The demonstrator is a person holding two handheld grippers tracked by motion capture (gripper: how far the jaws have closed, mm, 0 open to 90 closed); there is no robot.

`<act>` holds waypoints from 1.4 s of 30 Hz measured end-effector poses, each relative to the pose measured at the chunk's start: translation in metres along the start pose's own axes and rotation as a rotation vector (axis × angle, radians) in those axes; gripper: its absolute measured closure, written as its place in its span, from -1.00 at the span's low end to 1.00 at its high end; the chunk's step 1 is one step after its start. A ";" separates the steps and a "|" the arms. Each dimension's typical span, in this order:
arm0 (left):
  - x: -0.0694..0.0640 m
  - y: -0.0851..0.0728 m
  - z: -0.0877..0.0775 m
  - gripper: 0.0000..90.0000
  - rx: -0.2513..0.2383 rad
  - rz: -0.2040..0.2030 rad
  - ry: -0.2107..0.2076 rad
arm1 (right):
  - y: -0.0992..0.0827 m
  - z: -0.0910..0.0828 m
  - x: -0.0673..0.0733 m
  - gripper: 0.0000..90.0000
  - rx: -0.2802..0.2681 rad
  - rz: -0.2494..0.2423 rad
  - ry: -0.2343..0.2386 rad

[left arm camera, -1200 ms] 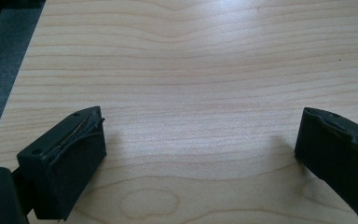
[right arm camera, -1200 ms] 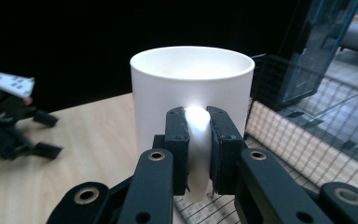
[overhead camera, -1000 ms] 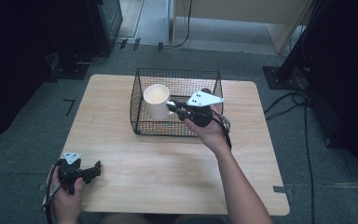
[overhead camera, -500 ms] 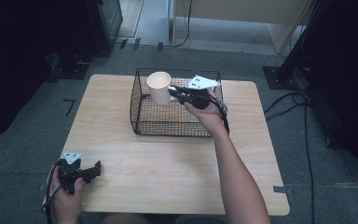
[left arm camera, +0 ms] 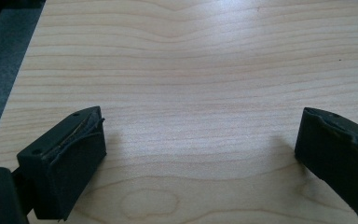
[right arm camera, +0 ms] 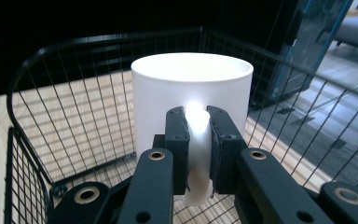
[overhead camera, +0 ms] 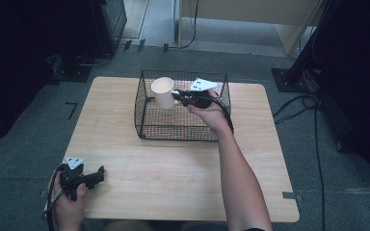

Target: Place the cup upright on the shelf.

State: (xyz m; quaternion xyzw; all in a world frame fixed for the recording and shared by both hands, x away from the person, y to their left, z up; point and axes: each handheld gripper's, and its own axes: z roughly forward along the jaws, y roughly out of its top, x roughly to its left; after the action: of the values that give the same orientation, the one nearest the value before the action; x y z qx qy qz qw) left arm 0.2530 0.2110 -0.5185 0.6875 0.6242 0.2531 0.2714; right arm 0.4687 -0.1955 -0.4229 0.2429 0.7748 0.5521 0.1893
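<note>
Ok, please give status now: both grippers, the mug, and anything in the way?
Right gripper shut on mug handle, inside wire basket. Left gripper open, over bare table. Basket walls close around mug.

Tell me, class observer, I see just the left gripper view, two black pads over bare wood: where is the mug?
Observer: The white mug hangs inside the black wire basket, above its floor.
Operator: What holds it?
Observer: The right claw is shut on the mug's handle, one pad on each side.
Operator: Is the mug tipped?
Observer: It is upright in the right gripper view, mouth up.
Operator: And my claw?
Observer: The left claw is at the near left corner of the table, open.
</note>
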 end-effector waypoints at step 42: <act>0.000 0.000 0.000 -0.96 0.001 0.001 0.000 | -0.026 0.020 -0.008 0.78 0.311 -0.008 -0.056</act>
State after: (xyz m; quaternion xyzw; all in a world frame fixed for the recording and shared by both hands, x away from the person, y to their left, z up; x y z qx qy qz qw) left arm 0.2530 0.2110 -0.5184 0.6878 0.6240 0.2531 0.2710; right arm 0.4823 -0.1923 -0.4540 0.2815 0.8464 0.4176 0.1733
